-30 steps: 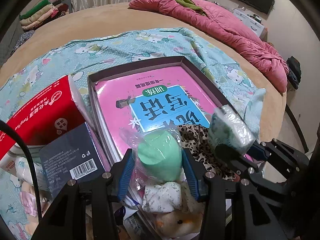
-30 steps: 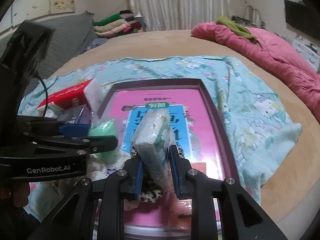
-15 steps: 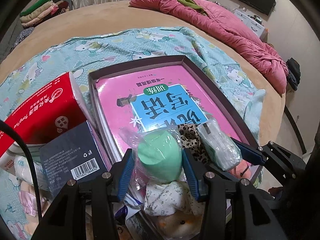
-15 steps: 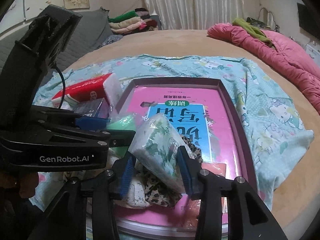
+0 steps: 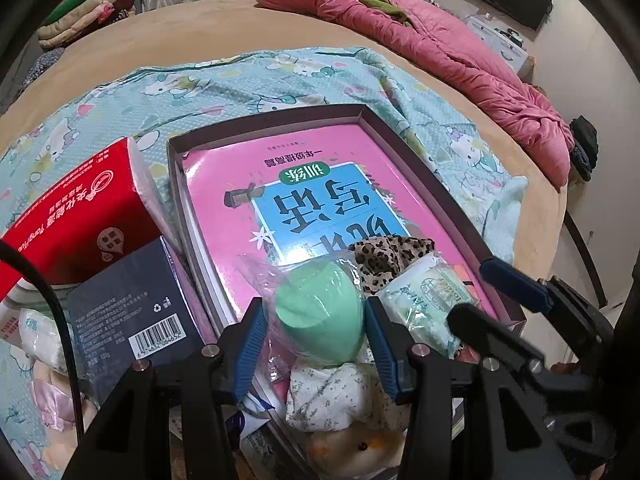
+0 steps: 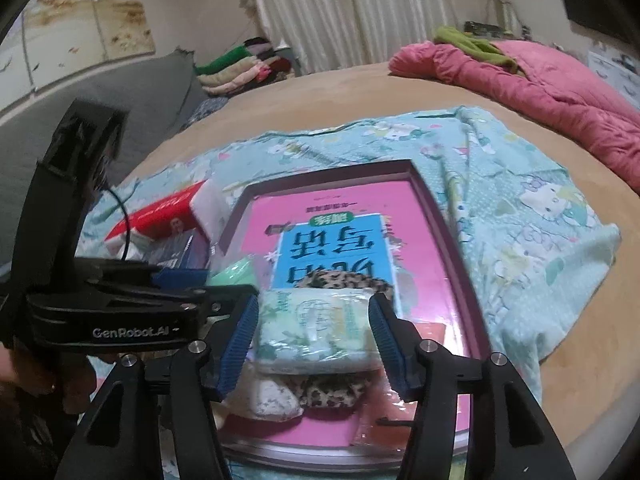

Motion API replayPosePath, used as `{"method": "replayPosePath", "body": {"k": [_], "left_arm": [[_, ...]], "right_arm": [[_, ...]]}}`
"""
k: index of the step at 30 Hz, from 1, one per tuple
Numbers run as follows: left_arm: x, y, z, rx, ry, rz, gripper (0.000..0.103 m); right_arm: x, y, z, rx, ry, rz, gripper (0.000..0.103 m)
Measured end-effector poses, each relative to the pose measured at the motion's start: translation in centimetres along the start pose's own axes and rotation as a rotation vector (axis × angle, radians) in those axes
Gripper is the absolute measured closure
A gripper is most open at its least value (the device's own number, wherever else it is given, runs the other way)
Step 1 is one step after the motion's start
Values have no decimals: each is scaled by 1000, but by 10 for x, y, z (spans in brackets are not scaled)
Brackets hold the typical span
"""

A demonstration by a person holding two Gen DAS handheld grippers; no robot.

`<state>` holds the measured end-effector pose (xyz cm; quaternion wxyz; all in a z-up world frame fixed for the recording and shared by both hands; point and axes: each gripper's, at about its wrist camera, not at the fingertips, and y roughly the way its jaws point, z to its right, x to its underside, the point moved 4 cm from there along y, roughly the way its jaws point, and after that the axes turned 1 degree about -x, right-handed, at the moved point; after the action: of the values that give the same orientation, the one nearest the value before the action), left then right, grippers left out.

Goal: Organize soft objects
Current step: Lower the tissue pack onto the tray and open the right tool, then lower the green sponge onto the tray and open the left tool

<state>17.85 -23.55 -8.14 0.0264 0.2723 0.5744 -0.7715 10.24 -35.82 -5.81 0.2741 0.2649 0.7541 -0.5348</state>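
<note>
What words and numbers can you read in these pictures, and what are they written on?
"GenRobot.AI": side of the left gripper.
"Tong..." plus blurred Chinese: red tissue pack.
Barcode and recycling sign, digits too small: dark blue box.
Big upside-down Chinese title, not clearly readable: pink book.
Green label, blurred: wipes pack.

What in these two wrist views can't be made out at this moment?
- Left wrist view: the plush toy is half hidden by the left gripper and the floral cloth bundle.
- Right wrist view: motion blur leaves the print on the tissue pack unreadable, and whether the right gripper pads touch it.
- Both views: the pink book hides the tray floor.
</note>
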Motion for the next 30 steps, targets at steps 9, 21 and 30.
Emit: {"method": "replayPosePath", "body": {"k": [9, 21, 30], "left_arm": [[1, 6, 4, 14, 0, -28, 51], [-1, 5, 6, 21, -5, -21, 44], [-3, -5, 8, 23, -3, -2, 38]], "right_arm": [[-2, -8, 21, 34, 86, 29, 34], [-3, -9, 24, 50, 103, 35, 30], [-2, -11, 26, 70, 110, 42, 28]]}}
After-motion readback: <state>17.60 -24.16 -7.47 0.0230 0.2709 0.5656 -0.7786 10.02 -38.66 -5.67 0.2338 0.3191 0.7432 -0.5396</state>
